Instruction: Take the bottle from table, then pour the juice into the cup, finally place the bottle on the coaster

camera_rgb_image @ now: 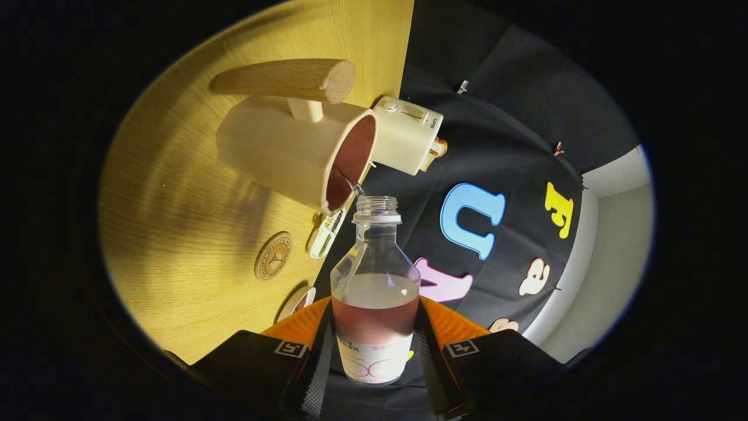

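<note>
Both fingers of the gripper (374, 362) sit clamped on the bottle (374, 292), one pressing each side of its lower body right around the white label, so it's a solid two-sided grip. Bottle's clear plastic, cap off, threaded neck open, and it's got pinkish-red juice (374, 318) filling roughly the lower part while the shoulder and neck look empty. Whole view is rolled over hard, so the wooden table (193, 193) looks like a wall beside the bottle rather than a floor. Just beyond the bottle's mouth is the cup (280, 152), a cream-coloured mug with a chunky wooden handle (286, 79), and its opening faces the bottle neck, nearly touching it. Inside of the cup looks reddish, and there's a thin thread of liquid (353, 184) between the cup's rim and the bottle's mouth, though it's too small to tell more than that. Past the cup there's a small white toaster (406, 134) with what looks like a bit of toast (437, 151) poking out. Near the cup on the table lies a round wooden coaster (273, 256), well apart from the bottle, nothing on it. Between coaster and cup there's a small white packet-ish thing (326, 233), can't make out what it is, and a round plate-like edge (298, 302) peeks out right by the gripper.
</note>
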{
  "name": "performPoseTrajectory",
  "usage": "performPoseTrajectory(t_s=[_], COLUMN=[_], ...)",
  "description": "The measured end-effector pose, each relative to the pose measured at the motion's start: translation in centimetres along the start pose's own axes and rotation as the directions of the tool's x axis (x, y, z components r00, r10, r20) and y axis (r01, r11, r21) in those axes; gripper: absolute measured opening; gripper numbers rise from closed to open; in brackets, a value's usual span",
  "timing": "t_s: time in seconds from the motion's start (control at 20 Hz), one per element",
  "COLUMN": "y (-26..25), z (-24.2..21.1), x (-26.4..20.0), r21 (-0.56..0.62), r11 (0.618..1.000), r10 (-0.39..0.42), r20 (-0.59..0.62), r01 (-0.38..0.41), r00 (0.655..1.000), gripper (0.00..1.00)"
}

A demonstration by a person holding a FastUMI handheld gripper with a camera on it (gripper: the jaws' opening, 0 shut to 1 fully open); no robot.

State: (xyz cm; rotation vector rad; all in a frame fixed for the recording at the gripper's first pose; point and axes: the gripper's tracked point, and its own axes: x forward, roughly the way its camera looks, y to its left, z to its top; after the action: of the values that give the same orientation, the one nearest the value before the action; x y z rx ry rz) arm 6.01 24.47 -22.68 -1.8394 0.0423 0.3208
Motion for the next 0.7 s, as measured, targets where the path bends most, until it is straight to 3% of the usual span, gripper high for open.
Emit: performPoseTrajectory(t_s=[0.7], y=[-1.2], z=[0.6], x=[0.6], r21=[-0.095], r11=[0.994], r10=[-0.045], r20=[0.062], r01=[0.050], r00=[0.997], gripper=[0.70])
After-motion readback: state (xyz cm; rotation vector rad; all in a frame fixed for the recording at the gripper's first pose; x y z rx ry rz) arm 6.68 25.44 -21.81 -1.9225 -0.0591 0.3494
